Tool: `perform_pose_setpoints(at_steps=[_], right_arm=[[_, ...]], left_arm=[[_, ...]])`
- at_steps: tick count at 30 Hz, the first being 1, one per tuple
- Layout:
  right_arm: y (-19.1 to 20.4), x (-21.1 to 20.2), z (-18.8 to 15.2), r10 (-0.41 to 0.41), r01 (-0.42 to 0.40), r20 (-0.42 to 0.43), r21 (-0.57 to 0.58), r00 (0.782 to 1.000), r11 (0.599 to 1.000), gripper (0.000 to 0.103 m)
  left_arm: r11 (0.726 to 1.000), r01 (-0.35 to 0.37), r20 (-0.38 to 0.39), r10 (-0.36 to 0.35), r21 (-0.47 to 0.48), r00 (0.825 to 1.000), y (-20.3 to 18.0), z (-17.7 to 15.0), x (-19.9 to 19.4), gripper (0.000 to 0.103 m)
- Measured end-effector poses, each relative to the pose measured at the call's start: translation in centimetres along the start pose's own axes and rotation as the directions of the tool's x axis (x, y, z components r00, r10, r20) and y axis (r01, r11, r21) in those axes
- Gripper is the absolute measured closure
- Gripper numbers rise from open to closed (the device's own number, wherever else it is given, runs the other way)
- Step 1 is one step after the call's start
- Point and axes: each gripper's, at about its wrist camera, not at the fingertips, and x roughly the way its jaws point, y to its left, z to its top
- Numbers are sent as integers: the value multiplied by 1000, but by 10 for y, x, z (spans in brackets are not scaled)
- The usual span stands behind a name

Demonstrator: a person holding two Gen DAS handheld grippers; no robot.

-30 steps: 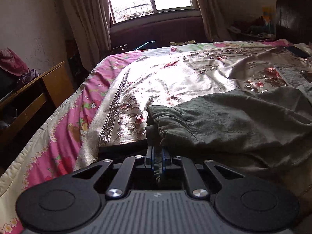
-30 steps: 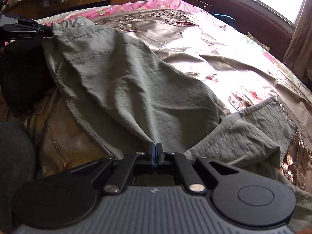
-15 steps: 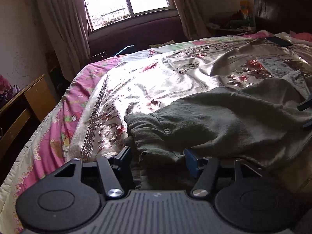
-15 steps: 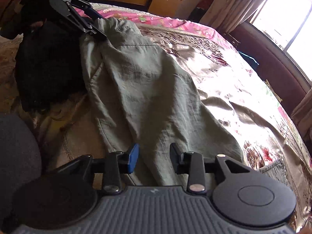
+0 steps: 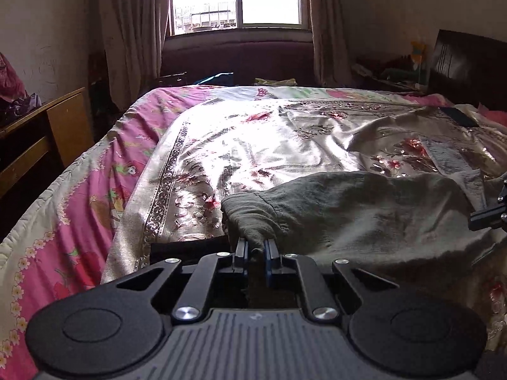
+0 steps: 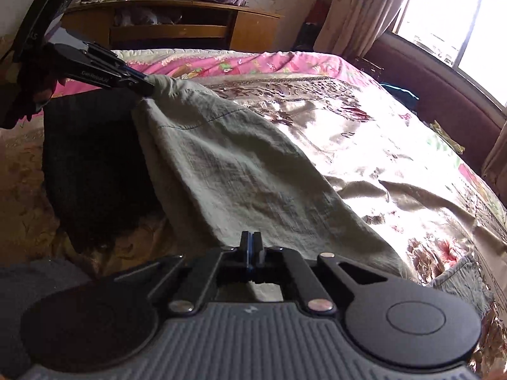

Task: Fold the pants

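Grey-green pants (image 5: 364,215) lie on a bed with a shiny floral bedspread (image 5: 269,145). My left gripper (image 5: 256,248) is shut on a bunched corner of the pants and lifts it off the bed. In the right wrist view the pants (image 6: 228,171) hang stretched between both grippers. My right gripper (image 6: 251,241) is shut on the near edge of the pants. The left gripper shows there at upper left (image 6: 149,87), pinching the far corner. A pant leg hem (image 6: 459,272) lies at the right.
A dark garment (image 6: 95,164) lies on the bed under the lifted pants. A wooden desk (image 5: 38,139) stands left of the bed. A window (image 5: 237,0) with curtains is beyond the foot. A dark headboard (image 5: 469,66) is at right.
Both grippers were shut a second ago, opened half a second ago, and have now shut again on the pants. The pants are lifted and pulled taut between them.
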Motion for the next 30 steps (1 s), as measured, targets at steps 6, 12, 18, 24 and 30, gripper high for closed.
perform_pose_setpoints(at_steps=[6, 12, 18, 24, 30], right_arm=[[18, 32, -11, 25, -28, -32, -100, 999, 995, 76], [17, 58, -27, -50, 34, -127, -131, 991, 991, 101], [27, 29, -32, -38, 29, -82, -111, 996, 993, 102], [35, 19, -32, -29, 24, -54, -87, 998, 996, 93], [15, 12, -42, 14, -8, -82, 80, 997, 997, 81]], left_arm=[[998, -55, -56, 56, 27, 997, 2, -15, 5, 78], [998, -63, -61, 65, 32, 996, 2, -17, 9, 76], [996, -87, -62, 88, 15, 994, 2, -23, 6, 77], [990, -132, -72, 135, 46, 988, -1, -20, 2, 78], [981, -189, -116, 193, 41, 974, -2, -32, -5, 78]])
